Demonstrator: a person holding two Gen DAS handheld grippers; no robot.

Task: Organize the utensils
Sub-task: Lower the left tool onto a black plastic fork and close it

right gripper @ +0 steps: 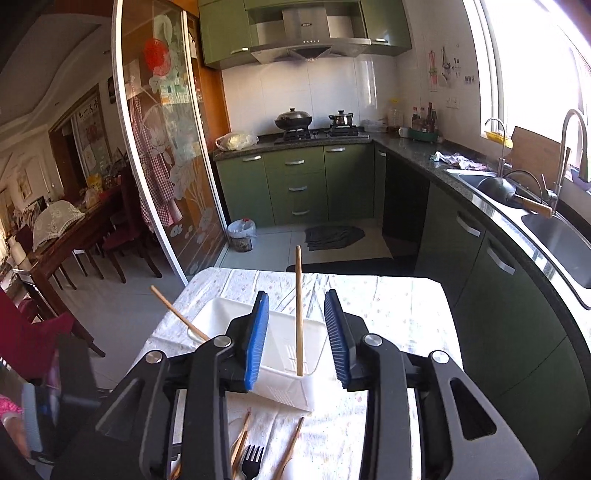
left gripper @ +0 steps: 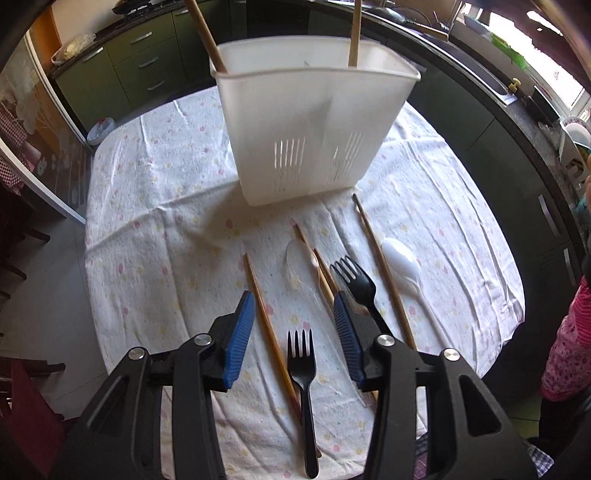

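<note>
The floral tablecloth (left gripper: pixel 155 206) covers the table. At its twelve o'clock stands the white utensil basket (left gripper: pixel 314 122), two chopsticks (left gripper: pixel 354 33) leaning inside. Toward six o'clock lie loose chopsticks (left gripper: pixel 384 273), a white spoon (left gripper: pixel 402 262), a clear spoon (left gripper: pixel 299 266) and two black forks (left gripper: pixel 303 365). The left gripper (left gripper: pixel 295 325) and right gripper (right gripper: pixel 297 338) both hang spread, empty.

Floral tablecloth (left gripper: pixel 155 206) over table | green cabinets (right gripper: pixel 295 184) under dark countertop (right gripper: pixel 413 147) | wok (right gripper: pixel 293 119) and pot (right gripper: pixel 340 119) on stove | range hood (right gripper: pixel 308 50) above | steel sink (right gripper: pixel 554 236), two faucets | waste bin (right gripper: pixel 242 235) on floor | glass sliding door (right gripper: pixel 166 147)
</note>
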